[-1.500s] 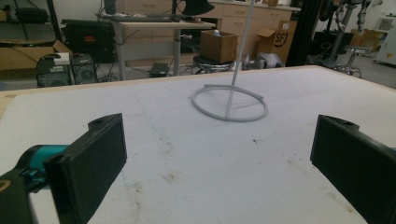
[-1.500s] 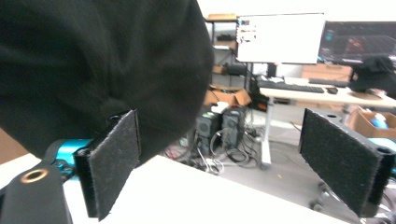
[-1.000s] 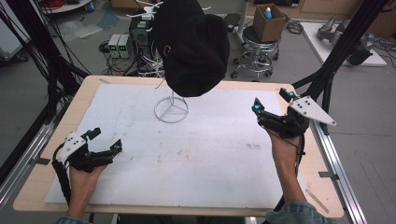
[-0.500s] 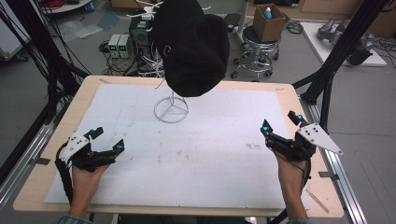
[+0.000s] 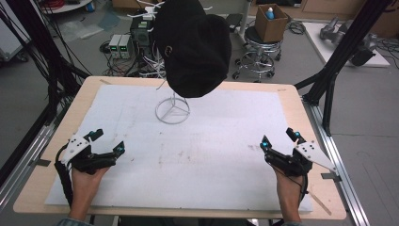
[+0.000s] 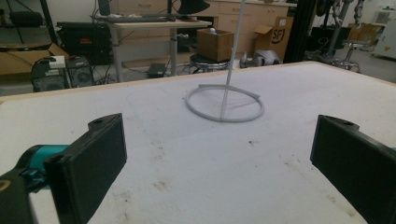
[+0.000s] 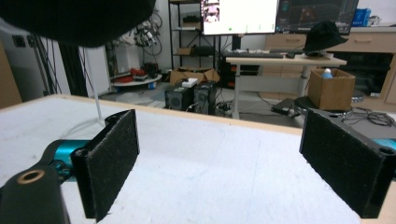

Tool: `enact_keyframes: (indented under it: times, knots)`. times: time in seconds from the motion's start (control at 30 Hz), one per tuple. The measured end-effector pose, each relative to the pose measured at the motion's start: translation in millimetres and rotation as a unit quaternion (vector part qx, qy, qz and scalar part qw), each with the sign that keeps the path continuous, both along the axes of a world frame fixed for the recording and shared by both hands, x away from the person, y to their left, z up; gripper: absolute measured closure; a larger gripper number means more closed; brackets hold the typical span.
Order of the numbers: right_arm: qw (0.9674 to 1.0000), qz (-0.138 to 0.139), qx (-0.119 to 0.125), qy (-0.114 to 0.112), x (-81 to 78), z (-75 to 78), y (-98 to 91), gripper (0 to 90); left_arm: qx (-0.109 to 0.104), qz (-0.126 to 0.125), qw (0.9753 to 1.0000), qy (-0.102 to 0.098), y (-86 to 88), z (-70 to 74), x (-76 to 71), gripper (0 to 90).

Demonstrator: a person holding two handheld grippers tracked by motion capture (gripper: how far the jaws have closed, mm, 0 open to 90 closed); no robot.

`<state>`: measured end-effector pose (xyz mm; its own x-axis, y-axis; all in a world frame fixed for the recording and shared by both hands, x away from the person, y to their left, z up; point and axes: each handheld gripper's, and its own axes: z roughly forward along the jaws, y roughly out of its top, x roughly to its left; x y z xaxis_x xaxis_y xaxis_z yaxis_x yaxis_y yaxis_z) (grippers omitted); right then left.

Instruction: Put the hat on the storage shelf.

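Both grippers, left gripper (image 5: 109, 140) and right gripper (image 5: 279, 139), rest well apart from the hat (image 5: 194, 44).

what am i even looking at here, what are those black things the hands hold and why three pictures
A person sits at a table covered by a white mat and holds a hand tool with two black jaws in each hand: the left claw and the right claw. Both are open and hold nothing.

The high view looks down from above the person. The other two pictures come from small cameras riding on each claw, so the black blocks at their lower corners are that claw's own jaws.

On the mat stands a white wire stand with a ring base, and a black hat hangs on top of it. Both claws sit near the table's front edge, far from the stand.
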<state>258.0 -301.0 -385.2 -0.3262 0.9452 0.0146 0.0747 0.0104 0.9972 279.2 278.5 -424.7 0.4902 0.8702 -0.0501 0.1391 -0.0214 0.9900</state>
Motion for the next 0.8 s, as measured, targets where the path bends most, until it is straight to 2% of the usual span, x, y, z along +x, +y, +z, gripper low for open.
enact_keyframes:
  times: [0.27, 0.4, 0.43, 0.53, 0.8]
  knots:
    - [1.0, 0.004, -0.001, 0.009, -0.3, -14.2, 1.2, 11.1, -0.001, 0.003, 1.0, -0.001, 1.5, -0.3, -0.4, 3.9]
    - [0.9995, 0.005, -0.005, 0.031, 1.3, -24.3, 2.7, 11.1, -0.001, 0.003, 1.0, -0.002, 1.6, -0.2, -0.6, 3.9]
    - [0.9985, 0.006, -0.005, 0.053, 3.5, -26.7, 4.0, 11.1, 0.0, 0.003, 1.0, -0.001, 1.8, -0.2, -0.8, 4.0]
    - [0.998, 0.007, -0.004, 0.063, 4.8, -27.9, 4.9, 11.1, 0.0, 0.003, 1.0, -0.001, 2.1, -0.2, -0.9, 3.9]
    - [0.9979, 0.005, -0.003, 0.065, 4.6, -27.9, 4.5, 11.1, 0.002, 0.002, 1.0, -0.001, 1.4, -0.3, -0.4, 4.0]
